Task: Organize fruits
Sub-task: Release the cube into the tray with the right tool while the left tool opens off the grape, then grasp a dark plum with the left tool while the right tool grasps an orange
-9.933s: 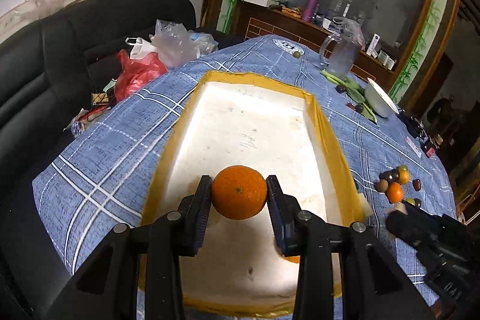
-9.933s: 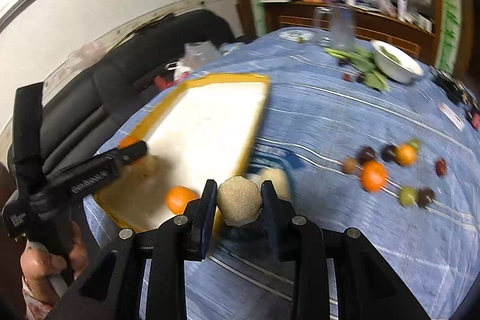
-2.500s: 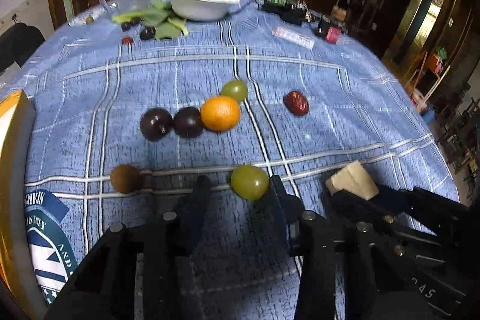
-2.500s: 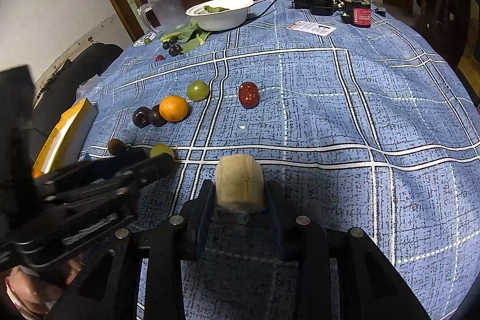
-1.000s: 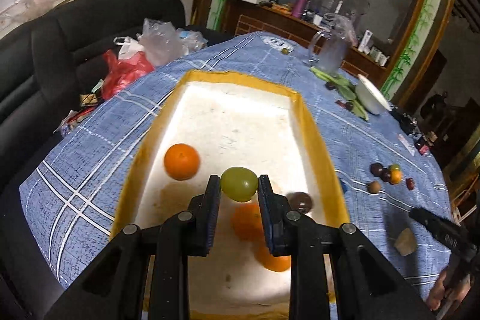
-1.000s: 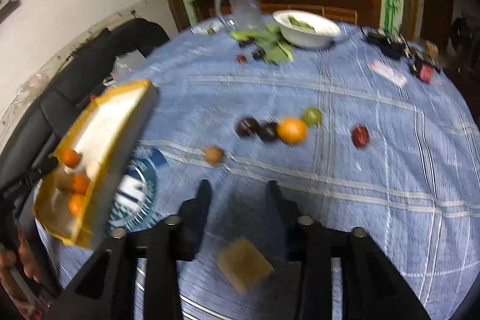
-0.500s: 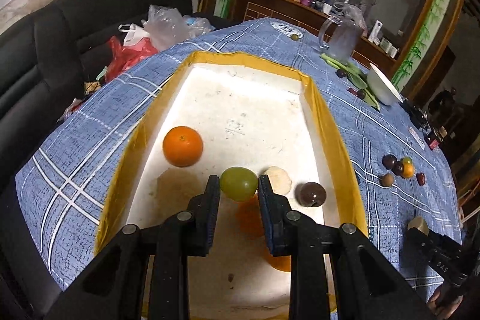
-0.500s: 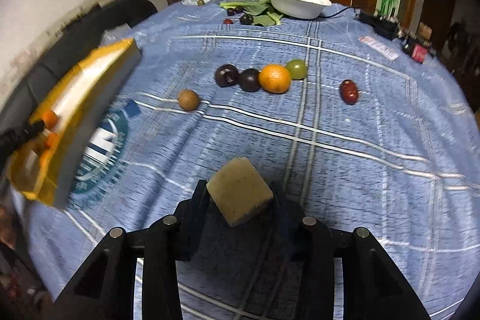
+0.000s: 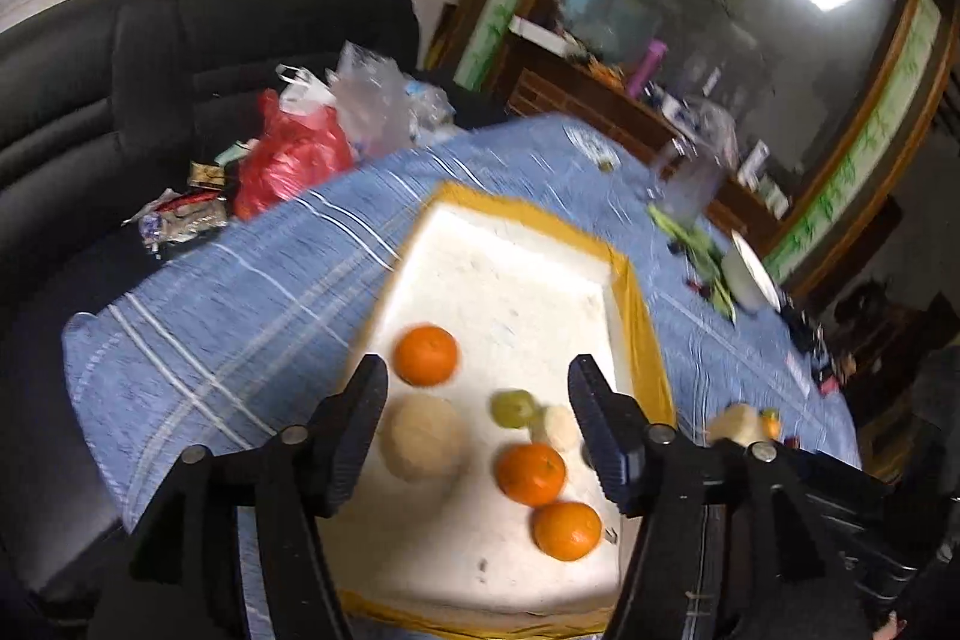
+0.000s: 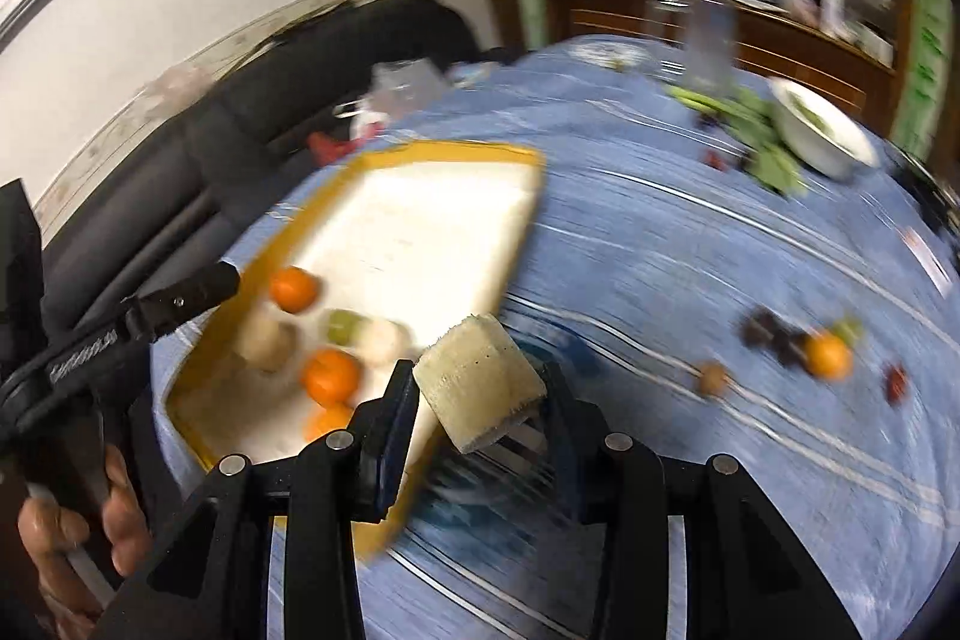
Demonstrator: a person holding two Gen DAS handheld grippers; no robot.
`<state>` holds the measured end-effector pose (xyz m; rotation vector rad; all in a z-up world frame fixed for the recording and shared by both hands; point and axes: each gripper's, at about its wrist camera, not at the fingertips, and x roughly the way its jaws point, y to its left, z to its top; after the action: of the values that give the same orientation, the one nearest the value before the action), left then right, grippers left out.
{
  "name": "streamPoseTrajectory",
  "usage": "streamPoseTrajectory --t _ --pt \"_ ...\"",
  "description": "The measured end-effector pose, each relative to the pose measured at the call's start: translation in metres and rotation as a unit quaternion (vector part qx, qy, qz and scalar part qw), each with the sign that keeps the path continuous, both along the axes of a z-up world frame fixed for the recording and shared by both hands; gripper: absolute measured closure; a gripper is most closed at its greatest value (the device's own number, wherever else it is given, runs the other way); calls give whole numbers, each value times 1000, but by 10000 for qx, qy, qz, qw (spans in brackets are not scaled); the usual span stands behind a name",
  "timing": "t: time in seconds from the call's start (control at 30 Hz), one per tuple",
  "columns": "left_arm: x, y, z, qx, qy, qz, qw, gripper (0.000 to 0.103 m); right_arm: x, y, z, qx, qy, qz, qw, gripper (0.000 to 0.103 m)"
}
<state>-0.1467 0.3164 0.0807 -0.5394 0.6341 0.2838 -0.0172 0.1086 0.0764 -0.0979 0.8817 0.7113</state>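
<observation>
A white tray (image 9: 636,316) with a yellow rim holds three oranges (image 9: 426,355), a beige round fruit (image 9: 420,436), a small pale fruit (image 9: 561,427) and a green fruit (image 9: 511,407). My left gripper (image 9: 480,424) hovers over the tray. Its jaws are opening, with nothing pressed between them; the green fruit lies on the tray below. My right gripper (image 10: 480,412) is shut on a beige block (image 10: 480,382), just right of the tray (image 10: 528,220). The left gripper (image 10: 180,304) and the hand (image 10: 78,538) holding it show at the left.
Loose on the blue checked cloth lie dark plums (image 10: 759,328), an orange (image 10: 828,355), a green fruit (image 10: 849,325), a brown fruit (image 10: 711,379) and a red one (image 10: 896,382). A white bowl (image 10: 822,136) and a glass jug (image 10: 708,40) stand farther back. A black sofa (image 9: 150,58) with bags lies beyond the table.
The left jaws have spread and let the green fruit go; it now rests on the tray. The right gripper has taken hold of the beige block and swung left to the tray.
</observation>
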Motion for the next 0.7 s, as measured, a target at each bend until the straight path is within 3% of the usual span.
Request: streamPoseTrajectory --t 0.2,0.37,0.53,0.7 --pt "-10 28 -7 -118 34 265 9996 39 24 76 -24 -580 126 339 9977 58" --pt "-12 43 -18 -220 153 353 9990 39 41 102 -43 -791 257 329 9960 58" --pt "-11 44 -20 -252 178 334 9990 39 41 102 -37 -749 122 276 9967 46" --pt "-9 35 -15 -222 167 234 9993 38 35 76 -13 -519 -137 132 9985 46"
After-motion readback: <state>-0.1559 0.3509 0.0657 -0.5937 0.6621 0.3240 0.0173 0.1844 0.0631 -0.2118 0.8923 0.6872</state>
